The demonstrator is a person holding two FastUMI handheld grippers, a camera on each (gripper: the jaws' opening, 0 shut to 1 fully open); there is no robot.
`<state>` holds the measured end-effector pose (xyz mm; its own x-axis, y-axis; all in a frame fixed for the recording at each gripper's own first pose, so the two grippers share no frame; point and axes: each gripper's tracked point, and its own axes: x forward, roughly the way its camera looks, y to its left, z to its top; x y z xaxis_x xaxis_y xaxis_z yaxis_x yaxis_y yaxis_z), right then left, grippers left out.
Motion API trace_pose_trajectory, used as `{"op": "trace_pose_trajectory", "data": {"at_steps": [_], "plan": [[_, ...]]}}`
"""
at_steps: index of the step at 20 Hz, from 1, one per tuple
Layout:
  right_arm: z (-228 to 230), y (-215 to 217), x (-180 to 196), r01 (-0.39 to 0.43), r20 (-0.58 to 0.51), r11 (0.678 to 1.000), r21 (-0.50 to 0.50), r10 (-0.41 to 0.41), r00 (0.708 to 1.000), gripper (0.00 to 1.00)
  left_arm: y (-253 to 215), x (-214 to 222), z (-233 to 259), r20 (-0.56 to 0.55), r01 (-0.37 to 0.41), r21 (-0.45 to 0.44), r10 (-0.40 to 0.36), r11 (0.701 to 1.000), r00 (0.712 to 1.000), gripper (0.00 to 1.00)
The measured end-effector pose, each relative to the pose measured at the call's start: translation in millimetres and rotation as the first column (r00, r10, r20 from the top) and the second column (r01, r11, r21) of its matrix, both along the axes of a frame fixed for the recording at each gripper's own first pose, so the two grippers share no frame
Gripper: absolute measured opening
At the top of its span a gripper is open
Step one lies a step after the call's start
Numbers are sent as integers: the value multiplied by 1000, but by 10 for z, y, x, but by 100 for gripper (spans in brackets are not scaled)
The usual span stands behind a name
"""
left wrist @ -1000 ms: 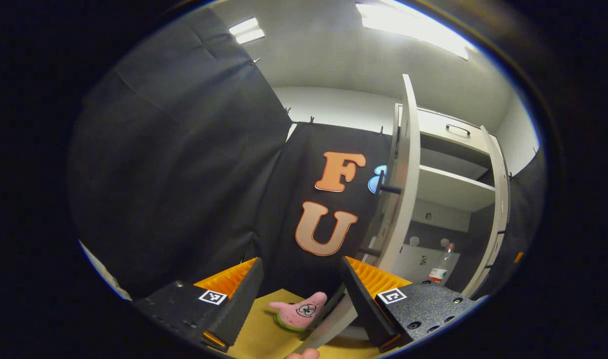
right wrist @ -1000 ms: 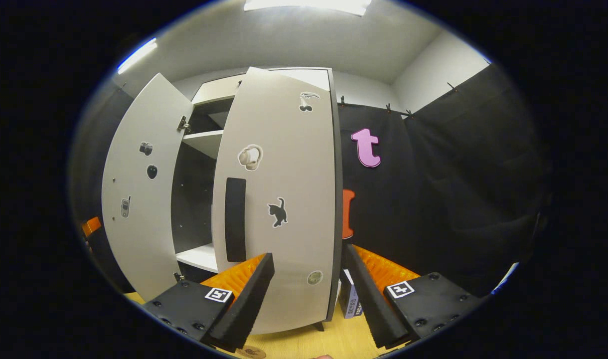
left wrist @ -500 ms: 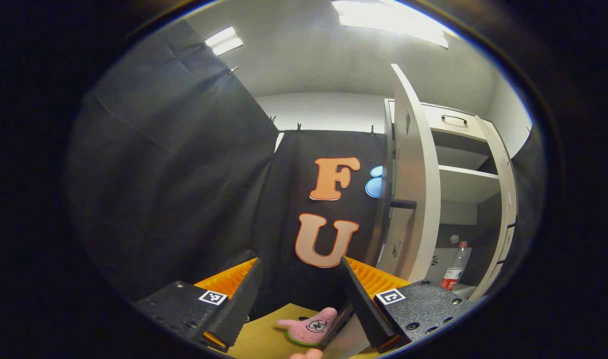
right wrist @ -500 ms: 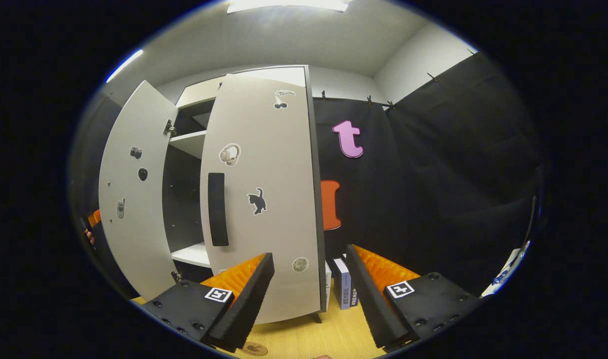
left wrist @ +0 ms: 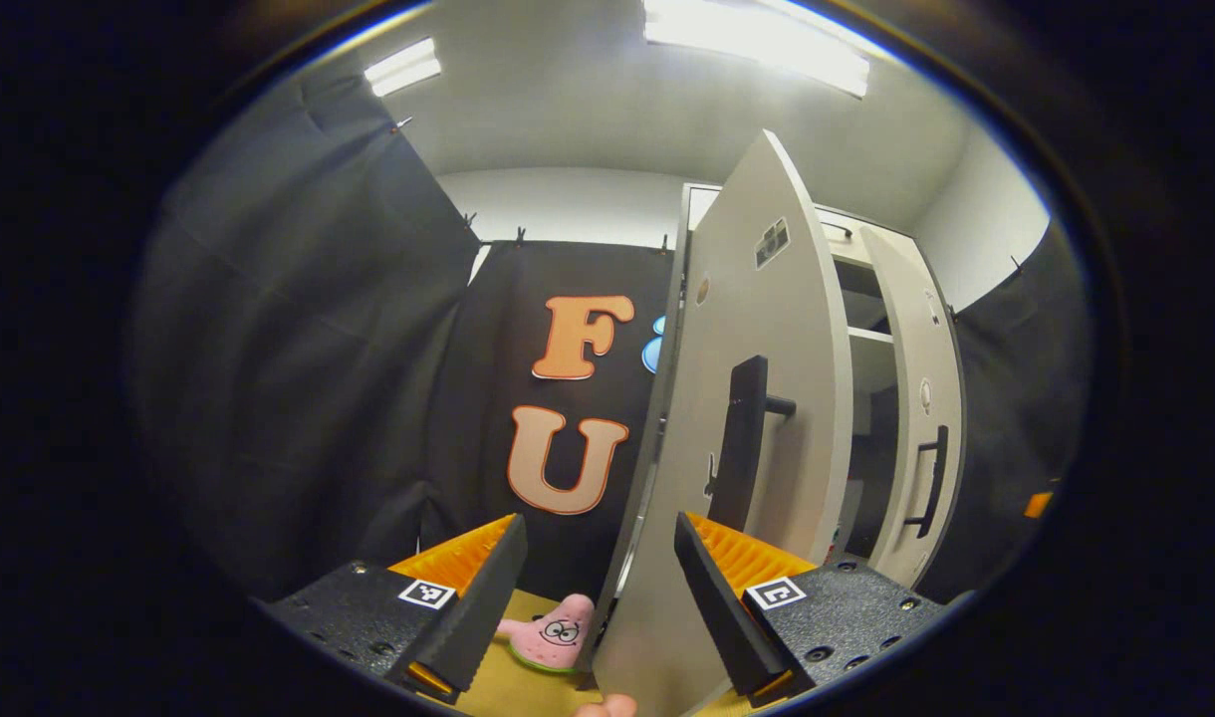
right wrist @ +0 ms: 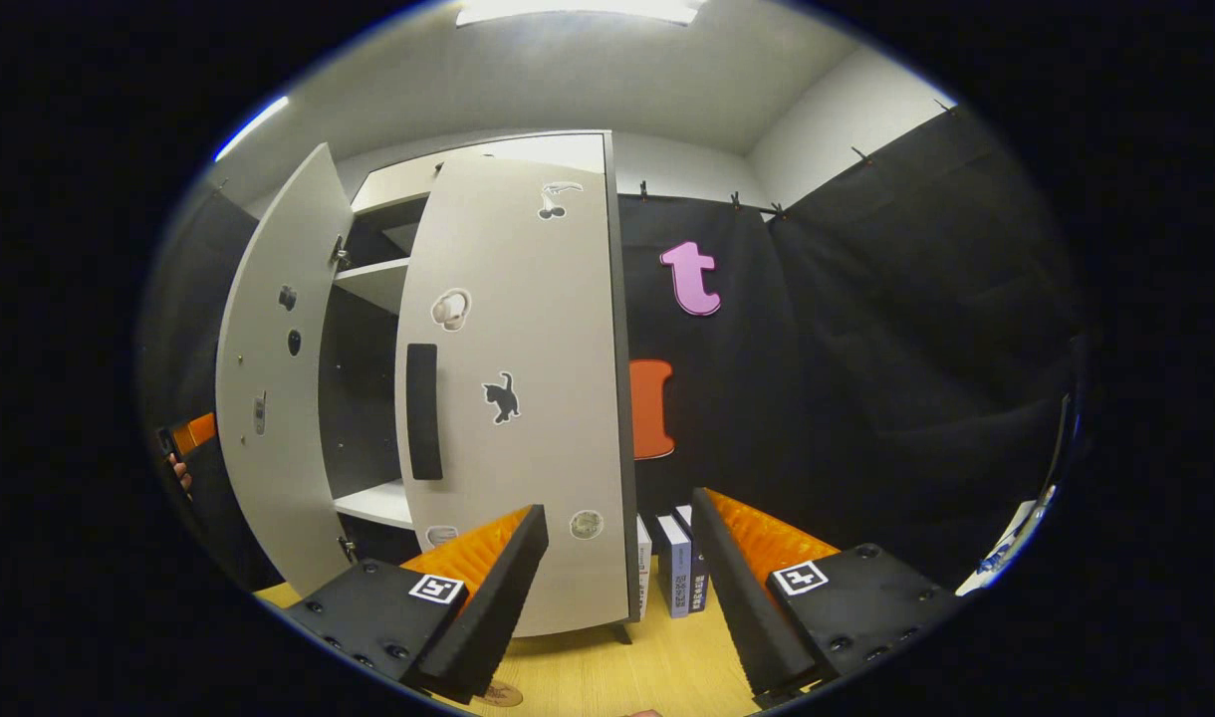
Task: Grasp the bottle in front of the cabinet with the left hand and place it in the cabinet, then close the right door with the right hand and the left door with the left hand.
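The cabinet's left door [left wrist: 767,329] stands close ahead in the left gripper view, swung most of the way in, its dark handle [left wrist: 745,443] facing me. My left gripper [left wrist: 598,588] is open, and the door's lower edge lies between its fingers. Beyond it is the right door [left wrist: 916,398] with its handle [left wrist: 931,483]. The doors hide the bottle. In the right gripper view the right door [right wrist: 518,398] is almost shut and the left door [right wrist: 269,398] stands ajar, with a shelf [right wrist: 373,284] in the gap. My right gripper [right wrist: 617,588] is open and empty, a little short of the right door.
A pink starfish toy [left wrist: 548,632] lies on the yellow table [left wrist: 508,677] left of the door. Several books [right wrist: 672,578] stand right of the cabinet. A hand holding the other gripper [right wrist: 184,443] shows behind the left door. Black cloth walls close in on both sides.
The left door has swung inward, pushed by my left gripper, and now covers the bottle. My right gripper has drawn back slightly from the right door, and the books have come into view.
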<state>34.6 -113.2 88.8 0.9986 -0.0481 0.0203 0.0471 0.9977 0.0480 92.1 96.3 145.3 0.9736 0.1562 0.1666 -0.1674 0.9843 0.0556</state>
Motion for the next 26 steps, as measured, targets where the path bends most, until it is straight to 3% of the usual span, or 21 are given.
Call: {"op": "trace_pose_trajectory", "data": {"at_steps": [5, 6, 7, 10, 17, 21, 22, 23, 26], "plan": [[-48, -26, -105, -3, -25, 1000, -15, 3, 1000, 96, -334, 163, -161, -15, 81, -90, -83, 993, 996, 91], [-40, -40, -124, -1, -25, 1000, -14, 1, 1000, 96, -414, 196, -188, -24, 104, -97, -107, 990, 994, 87], [-31, -42, -136, 0, -22, 1000, -12, 0, 1000, 96, -514, 228, -228, -40, 136, -102, -141, 985, 989, 91], [-9, -34, -180, -5, -16, 1000, -5, 4, 1000, 97, -797, 251, -405, -87, 236, -155, -251, 959, 964, 93], [-58, -16, -212, -2, -13, 1000, -17, 2, 1000, 97, -717, 92, -370, -79, 211, -149, -224, 966, 971, 93], [-77, 89, -179, -23, -3, 1000, -3, 23, 1000, 97, -567, -11, -363, -83, 161, -83, -168, 983, 982, 93], [-91, 117, -178, -31, -2, 1000, -2, 31, 1000, 97, -570, -38, -395, -91, 158, -67, -164, 985, 982, 89], [-117, 139, -159, -32, -2, 999, -4, 32, 999, 97, -564, -82, -432, -101, 152, -52, -157, 987, 982, 94], [-172, 225, -111, -47, 3, 999, -11, 47, 999, 96, -488, -272, -603, -127, 106, -7, -106, 994, 986, 94]]}}
